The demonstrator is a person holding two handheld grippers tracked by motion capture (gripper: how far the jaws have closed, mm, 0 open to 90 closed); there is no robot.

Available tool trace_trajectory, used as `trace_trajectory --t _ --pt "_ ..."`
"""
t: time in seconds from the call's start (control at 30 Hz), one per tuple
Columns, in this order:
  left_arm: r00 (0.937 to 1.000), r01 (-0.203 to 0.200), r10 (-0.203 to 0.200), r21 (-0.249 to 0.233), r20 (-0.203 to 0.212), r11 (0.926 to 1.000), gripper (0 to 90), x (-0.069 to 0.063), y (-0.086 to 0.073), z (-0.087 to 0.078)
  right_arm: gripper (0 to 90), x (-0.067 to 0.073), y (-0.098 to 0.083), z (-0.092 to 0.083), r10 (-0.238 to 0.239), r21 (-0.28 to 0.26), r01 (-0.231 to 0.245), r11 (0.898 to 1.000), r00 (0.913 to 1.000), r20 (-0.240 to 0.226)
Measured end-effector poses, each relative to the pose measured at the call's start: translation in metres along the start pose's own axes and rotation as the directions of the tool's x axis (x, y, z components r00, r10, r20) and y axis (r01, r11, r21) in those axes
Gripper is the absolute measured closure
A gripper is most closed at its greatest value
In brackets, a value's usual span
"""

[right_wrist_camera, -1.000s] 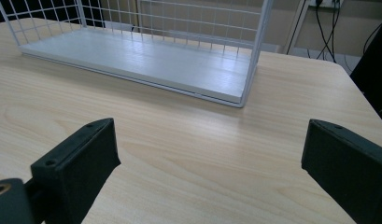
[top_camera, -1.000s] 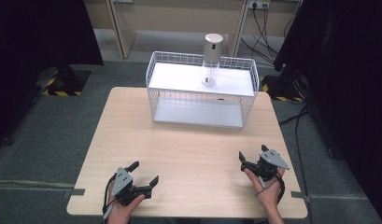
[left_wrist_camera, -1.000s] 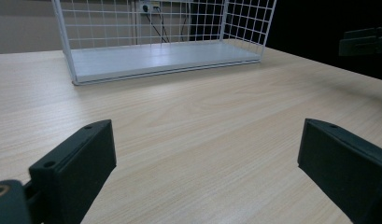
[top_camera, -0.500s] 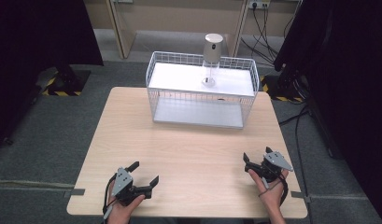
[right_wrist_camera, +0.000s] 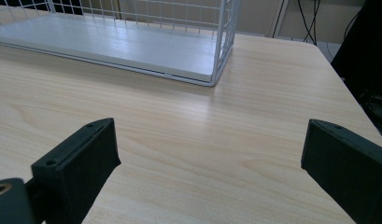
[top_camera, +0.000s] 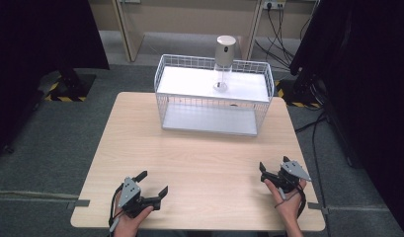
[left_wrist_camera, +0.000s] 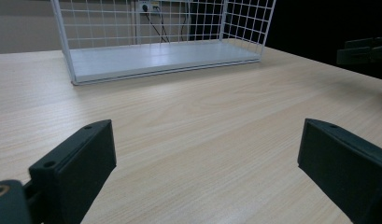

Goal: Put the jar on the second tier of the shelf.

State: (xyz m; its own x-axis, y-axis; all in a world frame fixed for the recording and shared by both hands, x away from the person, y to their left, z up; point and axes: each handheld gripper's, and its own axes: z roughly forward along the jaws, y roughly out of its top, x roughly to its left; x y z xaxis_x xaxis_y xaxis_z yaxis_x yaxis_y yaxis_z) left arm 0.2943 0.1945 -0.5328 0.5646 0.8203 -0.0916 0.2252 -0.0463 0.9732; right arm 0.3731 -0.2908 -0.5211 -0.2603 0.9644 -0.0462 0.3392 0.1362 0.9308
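My left gripper rests near the front left corner of the wooden table, held by a hand, jaws wide open and empty. In the left gripper view the left gripper has only bare tabletop between its jaws. My right gripper sits near the front right edge, also open and empty. In its own view the right gripper faces the wire rack's corner. A white wire rack stands at the back centre of the table.
A white cylindrical device on a small stand sits on top of the rack. The rack's lower shelf holds nothing. Dark curtains and cables flank the table. The other gripper appears far right in the left gripper view.
My right gripper has shifted slightly to the right, toward the table's edge. The left gripper has stayed put.
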Motion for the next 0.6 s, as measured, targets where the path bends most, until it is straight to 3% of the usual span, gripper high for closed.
trace_trajectory --t 0.6 --pt "1.0 0.002 -0.002 -0.001 0.0 1.0 3.9 0.0001 -0.0001 -0.0001 4.2 -0.0026 -0.0011 -0.0005 0.017 -0.004 -0.017 1.0 0.9998 0.004"
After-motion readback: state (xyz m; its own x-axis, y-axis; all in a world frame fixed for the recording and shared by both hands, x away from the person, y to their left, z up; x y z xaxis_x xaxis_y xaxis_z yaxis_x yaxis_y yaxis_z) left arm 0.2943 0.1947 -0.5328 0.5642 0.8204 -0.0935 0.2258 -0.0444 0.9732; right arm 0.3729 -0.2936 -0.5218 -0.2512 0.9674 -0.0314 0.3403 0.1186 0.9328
